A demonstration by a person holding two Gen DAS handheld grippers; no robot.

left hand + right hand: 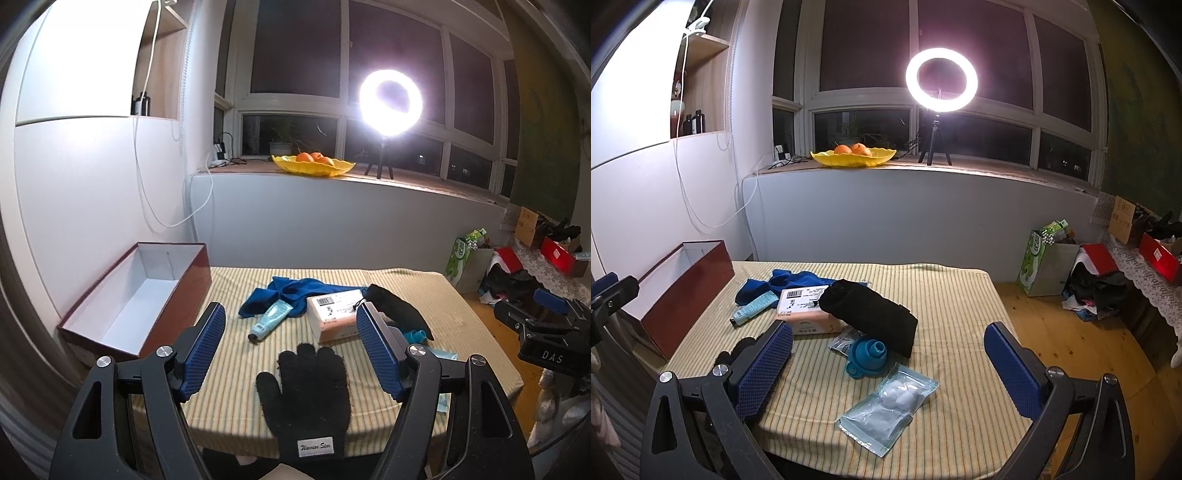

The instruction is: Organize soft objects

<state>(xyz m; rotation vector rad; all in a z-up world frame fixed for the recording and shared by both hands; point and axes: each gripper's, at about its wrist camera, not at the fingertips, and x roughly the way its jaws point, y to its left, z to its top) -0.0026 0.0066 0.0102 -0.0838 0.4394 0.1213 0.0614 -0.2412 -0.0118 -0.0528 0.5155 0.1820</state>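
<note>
A black knit glove (306,395) lies flat at the table's near edge, between my left gripper's open fingers; my left gripper (291,339) hovers over it, empty. A blue cloth (291,291) lies crumpled at mid-table, also in the right wrist view (786,280). A black fabric pouch (875,317) leans on a pink wrapped pack (809,314). A clear bag of cotton balls (890,406) lies near the front edge. My right gripper (886,358) is open and empty above the bag. An open red-brown box (136,295) stands at the table's left.
A teal tube (269,319) lies by the blue cloth. A teal silicone funnel (866,354) sits by the pouch. The table has a striped yellow cover (953,325). Boxes and clothes clutter the floor at right (1086,284). A ring light (941,79) and a fruit bowl (853,155) stand on the windowsill.
</note>
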